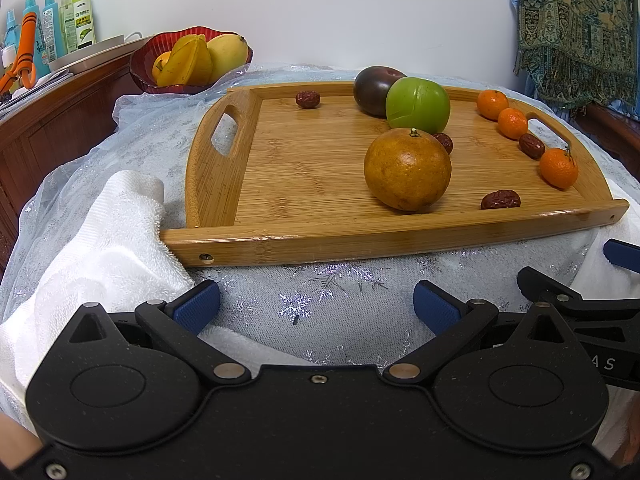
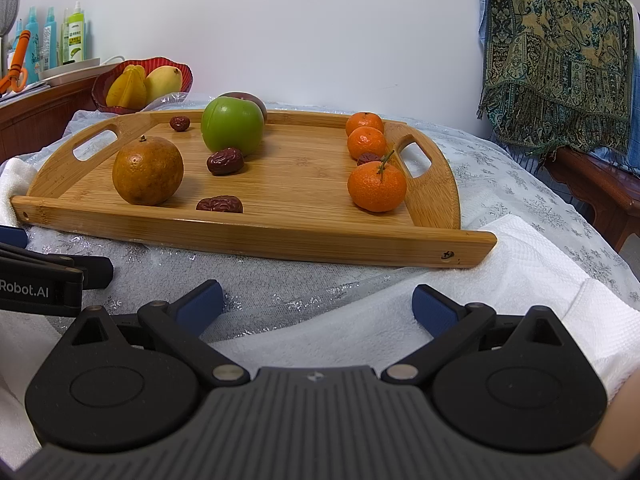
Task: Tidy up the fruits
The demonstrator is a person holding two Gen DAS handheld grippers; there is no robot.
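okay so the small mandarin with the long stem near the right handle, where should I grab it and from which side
Grip the small stemmed orange mandarin across its round middle, below the stem, with the right tool coming from the tray's near edge. A dark red date sits close behind it and the bamboo tray's handle wall flanks it.

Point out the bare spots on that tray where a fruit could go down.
Wooden tray: its left half is bare, between the left handle and the large orange. Crowded along the right handle, where three mandarins and a date line up, and around the green apple.

home, fruit bowl [image 1: 191, 60], draped shawl [image 2: 560, 48]
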